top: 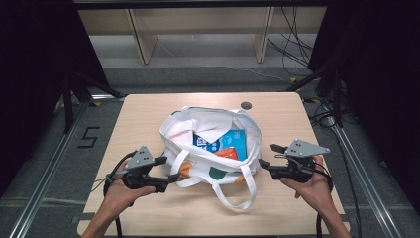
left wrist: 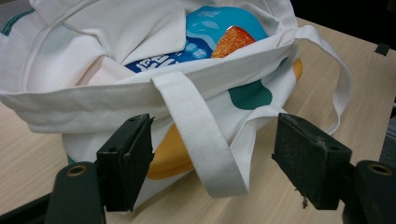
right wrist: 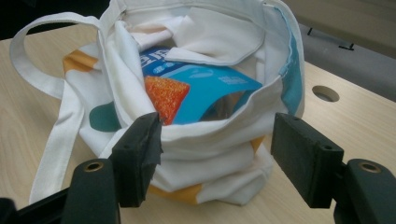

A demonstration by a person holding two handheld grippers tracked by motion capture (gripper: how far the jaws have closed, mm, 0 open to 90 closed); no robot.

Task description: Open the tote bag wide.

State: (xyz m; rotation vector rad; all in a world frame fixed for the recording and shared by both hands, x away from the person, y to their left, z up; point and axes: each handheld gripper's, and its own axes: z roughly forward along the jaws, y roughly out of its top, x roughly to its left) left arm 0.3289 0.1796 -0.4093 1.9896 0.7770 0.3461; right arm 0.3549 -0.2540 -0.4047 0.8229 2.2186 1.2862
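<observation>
A white cloth tote bag (top: pixel 208 130) with orange and teal patches lies open in the middle of the table. Inside it shows a blue snack packet (top: pixel 229 141) with an orange picture. My left gripper (top: pixel 168 168) is open at the bag's near-left side, its jaws either side of a strap loop (left wrist: pixel 201 135) without touching it. On the bag's right side my right gripper (top: pixel 270 156) is open, its jaws spanning the bag's rim (right wrist: pixel 219 128). Another long strap (top: pixel 247 191) trails toward the table's front edge.
The light wooden table (top: pixel 148 114) has a round cable hole (top: pixel 246 105) at its far right. Behind it stand wooden shelf legs (top: pixel 141 42) and loose cables (top: pixel 292 44) on the floor. Metal rails (top: pixel 47 168) run along both sides.
</observation>
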